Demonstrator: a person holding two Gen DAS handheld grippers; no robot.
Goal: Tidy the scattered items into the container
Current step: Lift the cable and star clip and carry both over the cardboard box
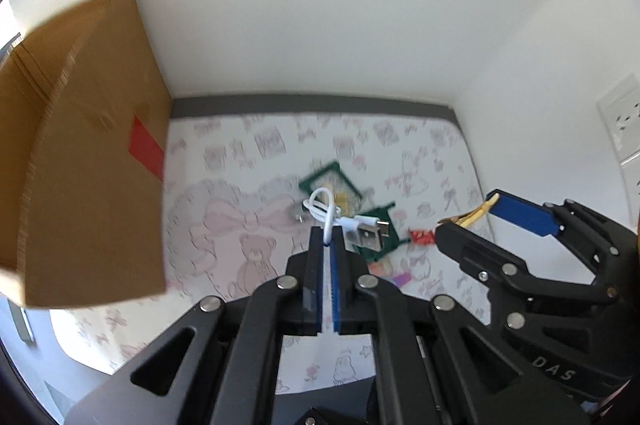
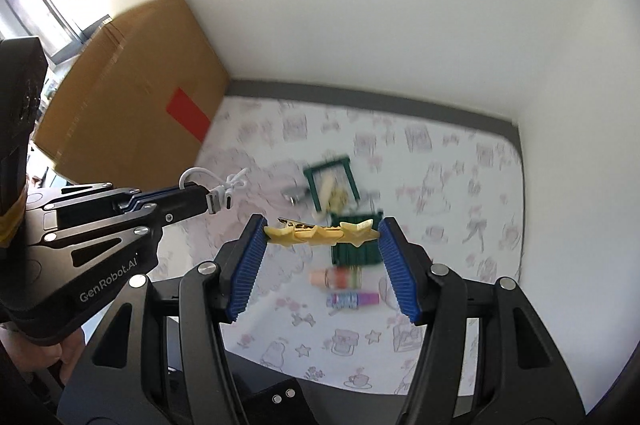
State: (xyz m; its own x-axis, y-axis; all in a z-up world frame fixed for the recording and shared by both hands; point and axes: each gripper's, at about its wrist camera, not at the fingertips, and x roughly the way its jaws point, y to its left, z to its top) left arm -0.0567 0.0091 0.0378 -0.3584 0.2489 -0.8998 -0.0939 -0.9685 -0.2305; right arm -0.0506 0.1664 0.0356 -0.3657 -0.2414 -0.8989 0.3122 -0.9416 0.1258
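Observation:
My left gripper (image 1: 327, 239) is shut on a short white USB cable (image 1: 348, 221), held above the table; the cable (image 2: 224, 191) and gripper (image 2: 200, 203) also show in the right wrist view. My right gripper (image 2: 322, 225) is shut on a yellow star hair clip (image 2: 320, 233), gripped end to end between the blue pads; the gripper (image 1: 476, 221) and clip (image 1: 478, 211) also show in the left wrist view. The brown cardboard box (image 1: 88, 153), the container, stands at the left, also in the right wrist view (image 2: 132, 93).
On the pink patterned tablecloth (image 2: 440, 185) lie green packets (image 2: 332, 181), a small orange bottle (image 2: 338, 277), a purple tube (image 2: 352, 299), a grey plug (image 2: 294, 195) and a red wrapper (image 1: 422, 237). White walls bound the back and right, with sockets (image 1: 624, 121).

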